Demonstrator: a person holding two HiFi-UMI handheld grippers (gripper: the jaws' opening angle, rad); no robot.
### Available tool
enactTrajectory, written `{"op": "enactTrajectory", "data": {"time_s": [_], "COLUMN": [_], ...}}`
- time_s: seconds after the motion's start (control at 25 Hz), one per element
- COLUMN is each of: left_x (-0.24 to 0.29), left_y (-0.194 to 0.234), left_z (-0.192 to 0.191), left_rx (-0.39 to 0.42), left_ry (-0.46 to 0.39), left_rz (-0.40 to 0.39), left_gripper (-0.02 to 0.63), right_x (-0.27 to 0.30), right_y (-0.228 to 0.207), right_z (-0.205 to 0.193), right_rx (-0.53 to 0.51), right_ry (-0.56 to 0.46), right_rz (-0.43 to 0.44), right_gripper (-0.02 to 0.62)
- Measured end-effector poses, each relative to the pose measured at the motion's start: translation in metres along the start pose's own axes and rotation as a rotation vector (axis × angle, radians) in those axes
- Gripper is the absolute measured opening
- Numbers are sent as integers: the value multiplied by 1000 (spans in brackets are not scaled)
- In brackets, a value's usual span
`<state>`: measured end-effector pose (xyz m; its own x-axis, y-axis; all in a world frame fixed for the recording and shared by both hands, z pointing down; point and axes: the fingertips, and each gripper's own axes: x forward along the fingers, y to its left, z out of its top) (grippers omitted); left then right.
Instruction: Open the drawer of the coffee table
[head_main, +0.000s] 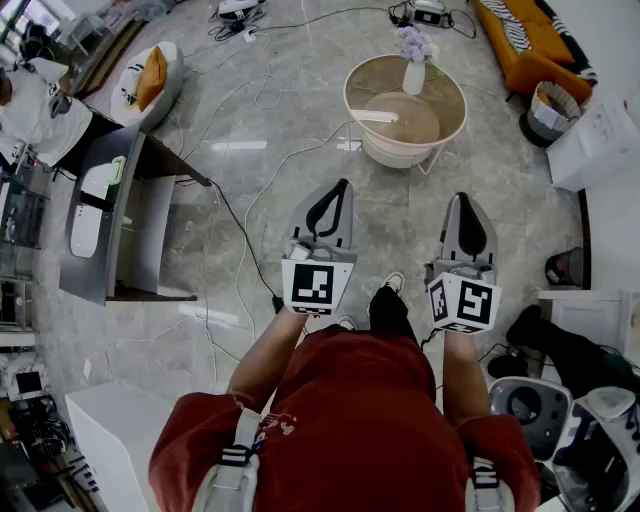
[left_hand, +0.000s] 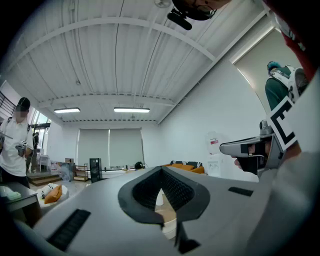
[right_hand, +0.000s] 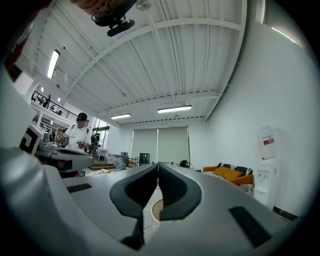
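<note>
The round coffee table stands on the marble floor ahead of me, cream-sided with a tan top; I cannot make out its drawer. A white vase of pale flowers stands at the table's far edge. My left gripper is held out level, a short way short of the table, with its jaws shut and nothing between them. My right gripper hovers beside it to the right, jaws together and likewise empty. A slice of the table top shows through the left jaws' opening, and its rim below the right jaws.
A grey desk stands at the left, with a person beyond it. Cables trail across the floor between desk and table. An orange sofa and a basket are at the far right, a chair base near my right foot.
</note>
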<state>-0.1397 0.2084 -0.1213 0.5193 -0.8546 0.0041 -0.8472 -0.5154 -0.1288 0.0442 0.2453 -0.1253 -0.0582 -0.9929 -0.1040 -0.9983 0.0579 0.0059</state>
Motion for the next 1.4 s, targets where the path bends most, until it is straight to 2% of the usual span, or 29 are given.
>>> {"op": "enactTrajectory", "data": {"time_s": [0.12, 0.24, 0.56, 0.68, 0.76, 1.08, 1.28, 1.4], "left_x": [-23, -40, -63, -64, -61, -12, 52, 96], "left_y": [-3, -5, -2, -1, 0, -2, -14, -16], "left_z": [3, 4, 2, -2, -6, -22, -36, -37], "left_rx": [2, -5, -12, -29, -29, -18, -36, -42], "left_ry": [-58, -69, -66, -28, -35, -38, 46, 15], "left_rz": [26, 36, 41, 32, 35, 30, 23, 70], "left_gripper": [14, 12, 12, 14, 14, 14, 12, 14], "right_x": [-20, -35, -51, -51, -50, -17, 31, 67], "right_y": [7, 13, 24, 22, 19, -10, -53, -81], "right_z": [1, 3, 4, 0, -4, -35, -49, -59], "right_rx": [5, 8, 19, 35, 40, 66, 79, 82], "right_ry": [2, 0, -21, -15, -9, 27, 33, 46], "right_rz": [13, 12, 9, -3, -9, -25, -18, -6], "right_gripper": [21, 21, 21, 21, 23, 23, 23, 23]}}
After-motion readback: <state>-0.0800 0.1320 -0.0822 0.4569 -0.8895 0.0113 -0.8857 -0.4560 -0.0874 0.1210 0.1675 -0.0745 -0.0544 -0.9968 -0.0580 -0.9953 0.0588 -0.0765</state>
